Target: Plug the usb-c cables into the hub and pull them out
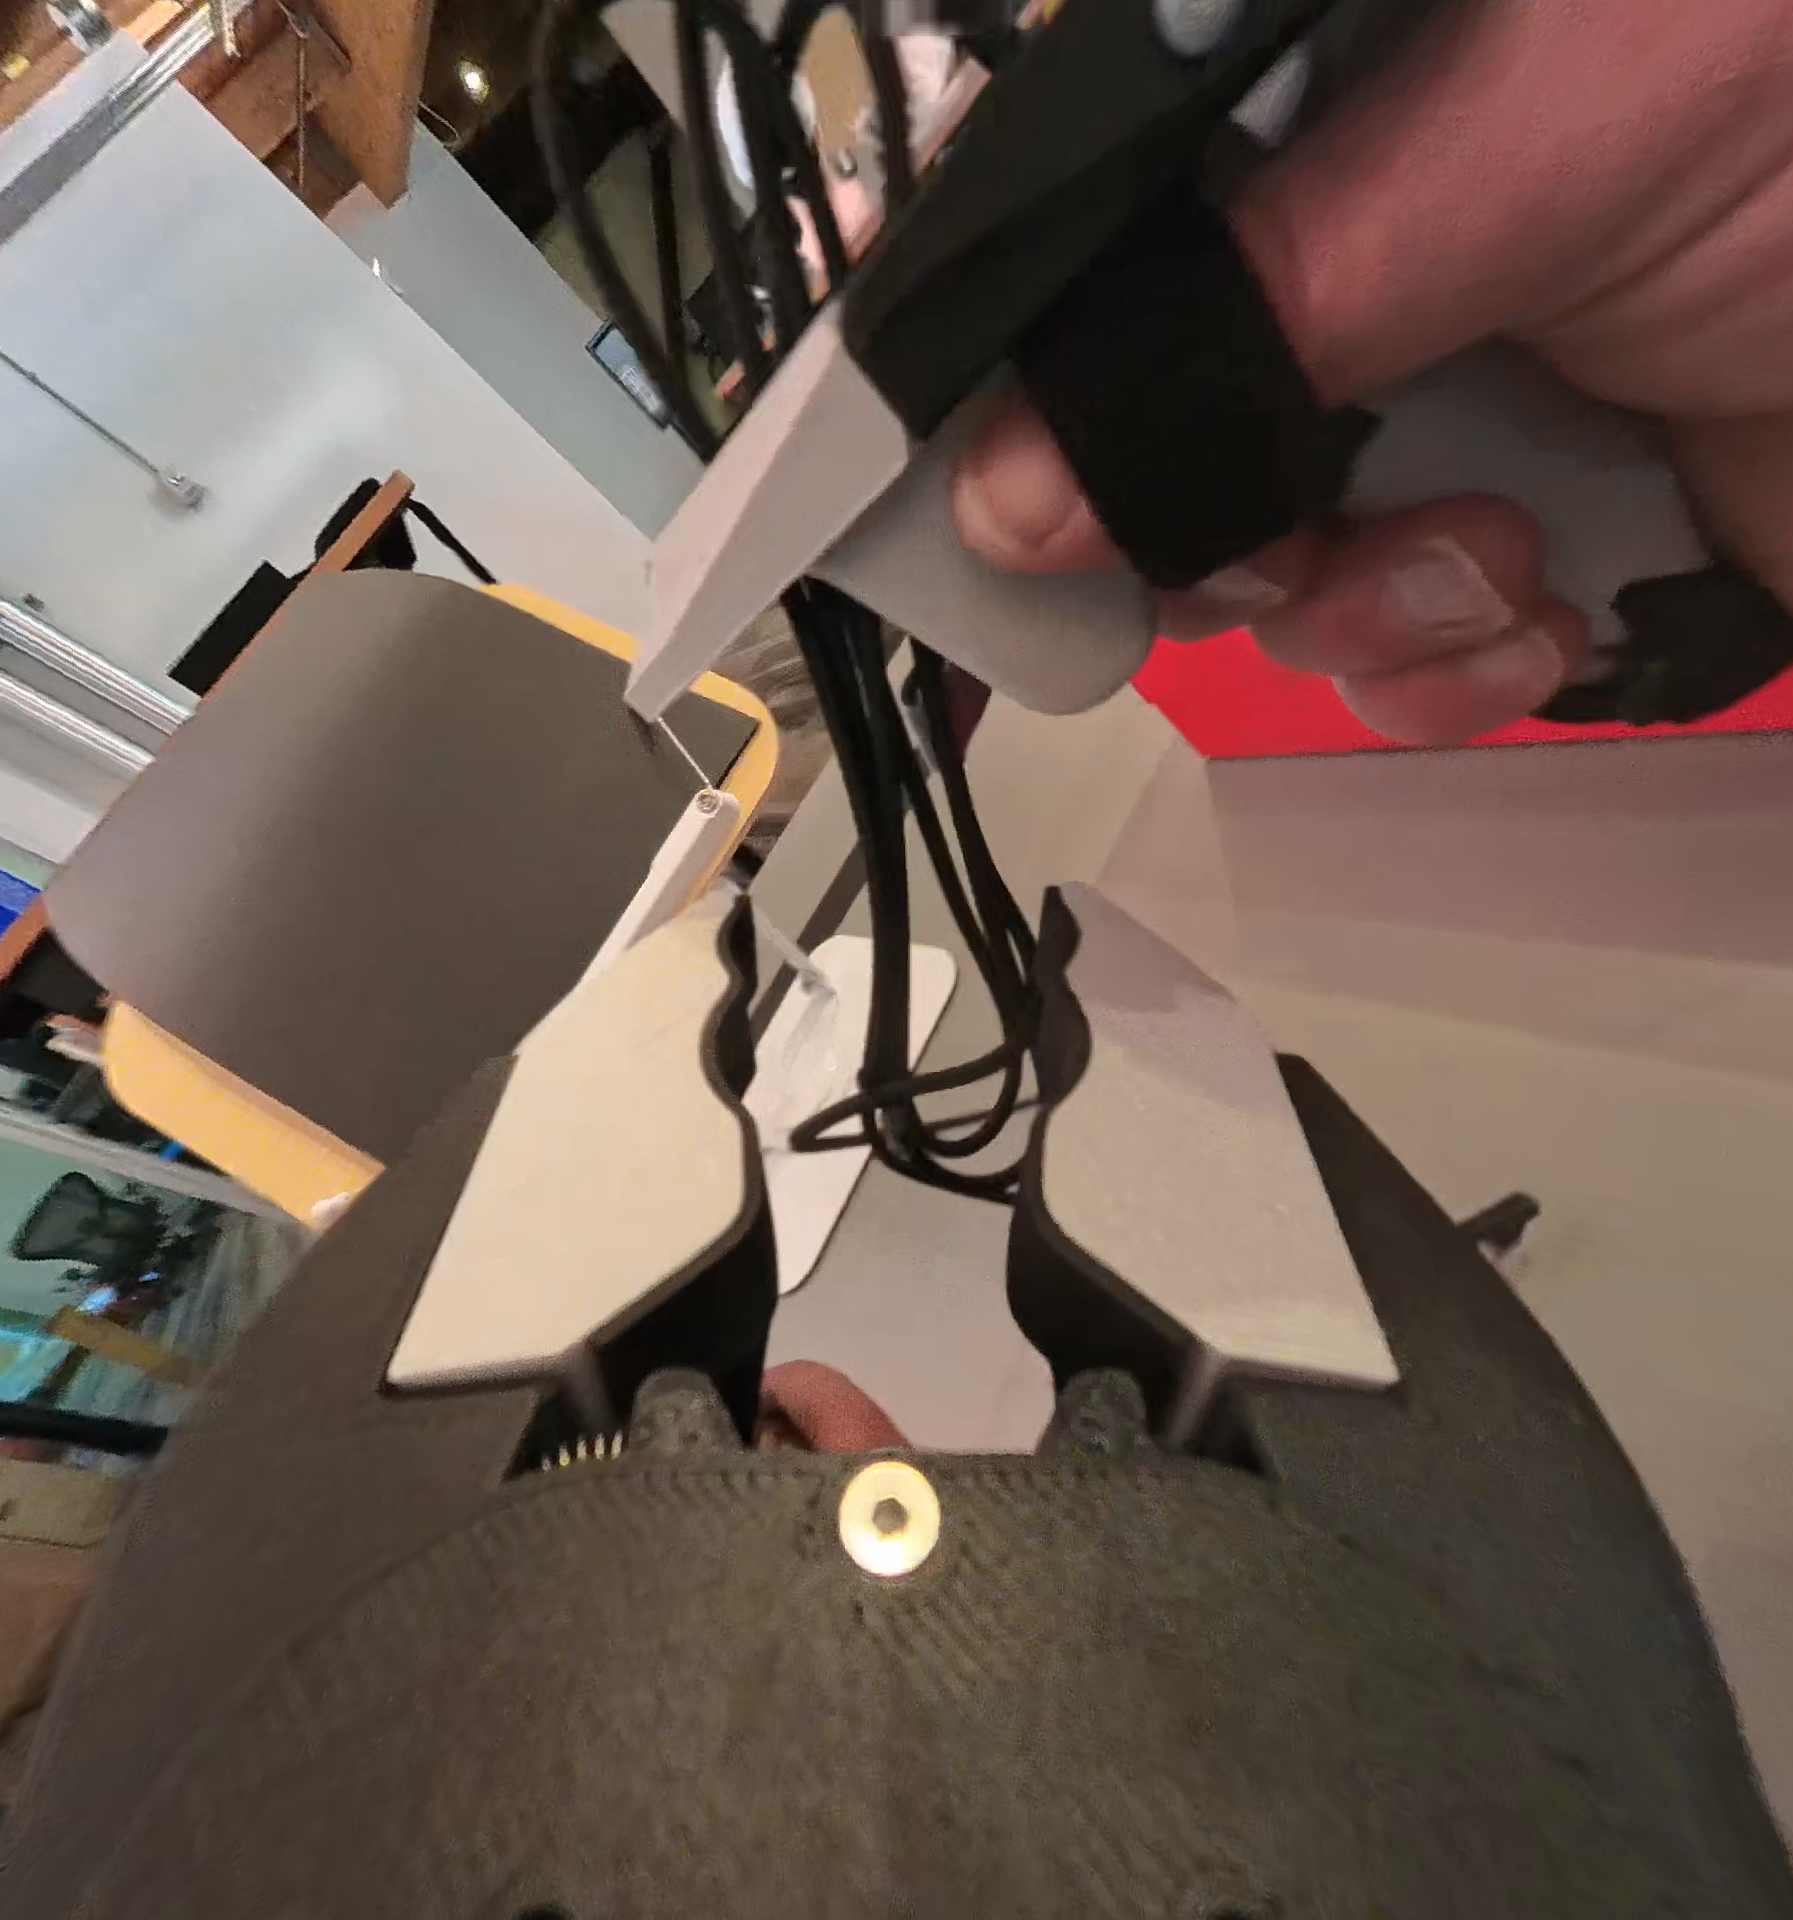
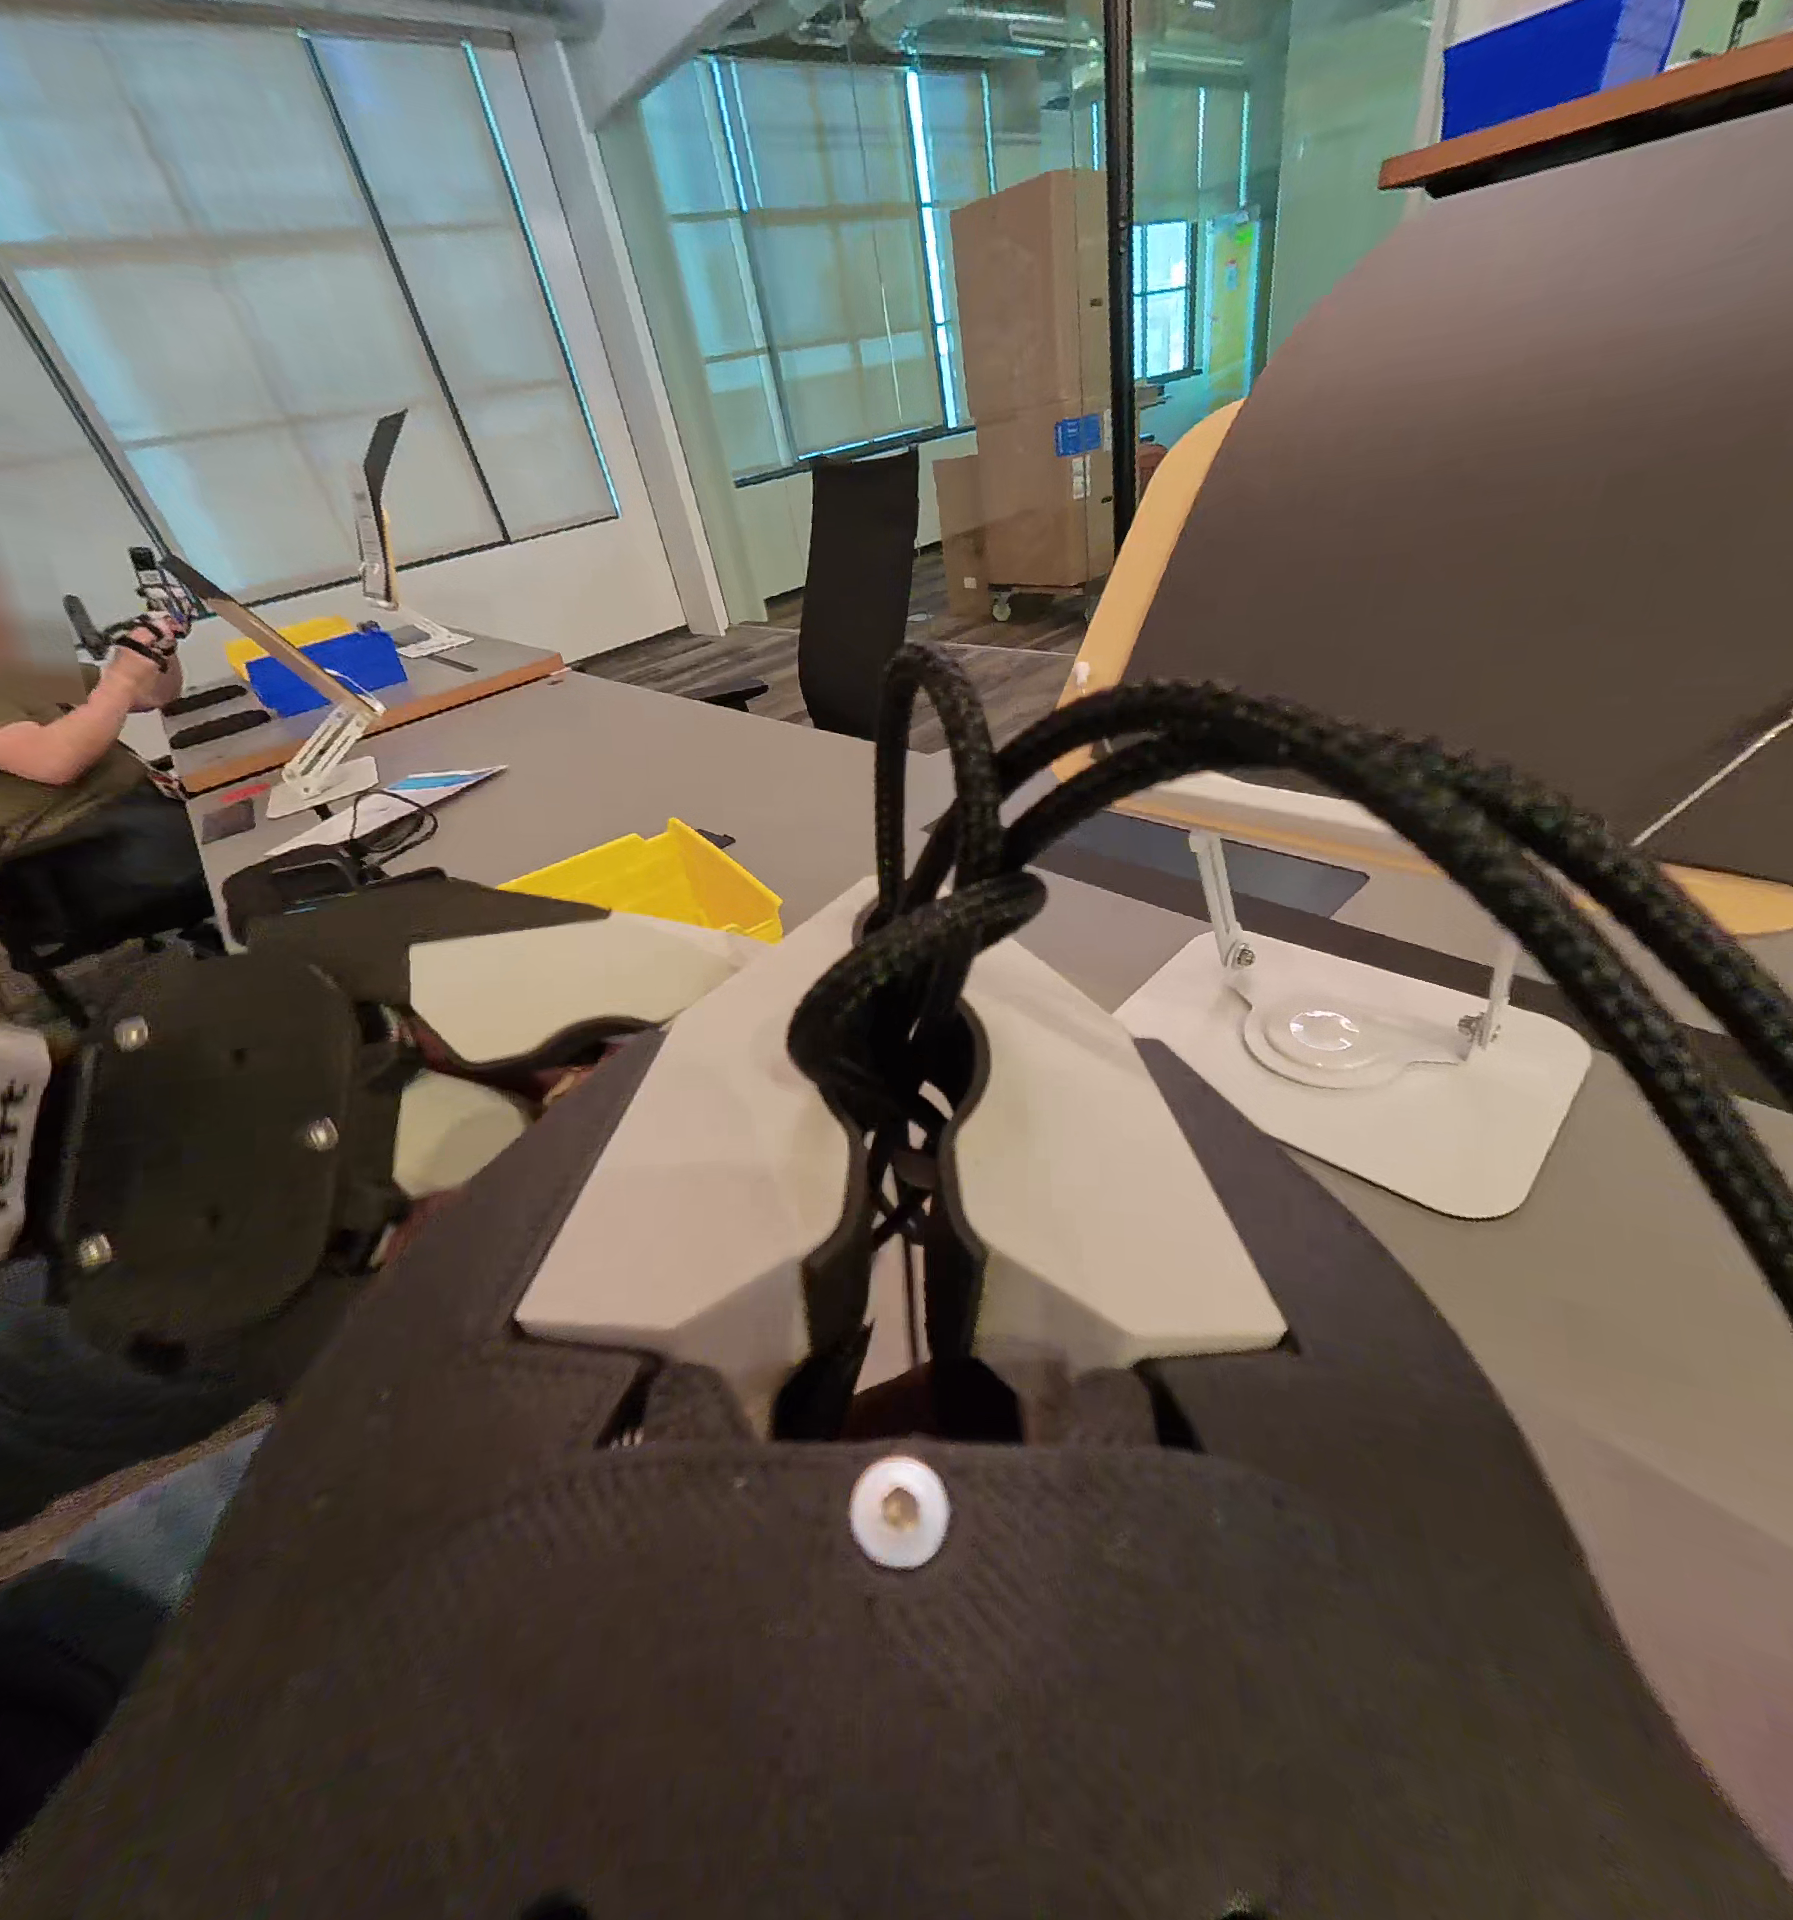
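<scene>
The right tongs [image 2: 907,1049] are clamping the bundle of black braided cables [image 2: 1391,790], which is dangling lengthwise ahead of the gaping, empty left tongs [image 1: 892,997] (no hub showing anywhere).

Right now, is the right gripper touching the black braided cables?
Touching. The right wrist view shows the right gripper shut on the knotted bundle of black braided cables, which is pinched between its fingertips with no gap on either side.
</scene>
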Demonstrator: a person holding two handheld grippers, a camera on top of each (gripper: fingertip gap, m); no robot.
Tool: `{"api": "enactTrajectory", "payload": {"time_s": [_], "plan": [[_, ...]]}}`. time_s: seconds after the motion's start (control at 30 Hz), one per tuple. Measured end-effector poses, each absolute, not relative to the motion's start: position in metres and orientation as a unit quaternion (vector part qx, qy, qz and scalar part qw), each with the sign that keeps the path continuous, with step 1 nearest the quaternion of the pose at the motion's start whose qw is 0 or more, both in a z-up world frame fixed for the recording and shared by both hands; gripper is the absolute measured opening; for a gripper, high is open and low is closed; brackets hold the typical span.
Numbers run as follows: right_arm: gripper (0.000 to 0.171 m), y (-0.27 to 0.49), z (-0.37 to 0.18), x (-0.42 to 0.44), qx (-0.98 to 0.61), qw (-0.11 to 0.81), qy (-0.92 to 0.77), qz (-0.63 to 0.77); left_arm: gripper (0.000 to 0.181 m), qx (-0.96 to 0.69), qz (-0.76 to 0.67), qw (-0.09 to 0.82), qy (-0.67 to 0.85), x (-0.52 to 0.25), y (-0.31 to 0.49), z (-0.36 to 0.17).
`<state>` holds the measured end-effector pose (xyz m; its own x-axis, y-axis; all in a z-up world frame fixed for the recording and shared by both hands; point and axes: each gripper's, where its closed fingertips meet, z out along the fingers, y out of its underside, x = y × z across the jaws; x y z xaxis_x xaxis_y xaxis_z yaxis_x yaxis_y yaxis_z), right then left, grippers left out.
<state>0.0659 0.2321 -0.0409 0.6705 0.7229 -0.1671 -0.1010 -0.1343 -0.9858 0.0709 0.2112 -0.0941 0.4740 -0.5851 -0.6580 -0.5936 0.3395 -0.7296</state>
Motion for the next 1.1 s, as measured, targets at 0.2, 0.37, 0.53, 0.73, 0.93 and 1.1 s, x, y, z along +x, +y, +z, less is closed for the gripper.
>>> {"api": "enactTrajectory", "payload": {"time_s": [0.2, 0.37, 0.53, 0.73, 0.93, 1.1], "plan": [[0.0, 0.223, -0.038, 0.05, -0.676, 0.601, -0.221, 0.366, 0.033, -0.537, 0.16, 0.657, 0.504, 0.075, 0.228, -0.098], [0.0, 0.223, -0.036, 0.051, -0.675, 0.595, -0.219, 0.377, 0.007, -0.547, 0.148, 0.683, 0.461, 0.067, 0.239, -0.086], [0.047, 0.216, -0.033, 0.057, -0.683, 0.588, -0.259, 0.347, 0.004, -0.605, 0.025, 0.673, 0.425, 0.055, 0.247, -0.082], [0.038, 0.168, -0.015, 0.062, -0.639, 0.612, -0.371, 0.283, 0.005, -0.666, -0.174, 0.64, 0.34, 0.03, 0.262, -0.073], [0.057, 0.175, 0.043, 0.105, -0.592, 0.732, -0.325, 0.093, 0.006, -0.662, -0.229, 0.63, 0.335, 0.032, 0.256, -0.067], [0.033, 0.22, -0.005, 0.114, -0.682, 0.656, -0.312, 0.09, 0.006, -0.655, -0.269, 0.622, 0.332, 0.039, 0.244, -0.062]]}}
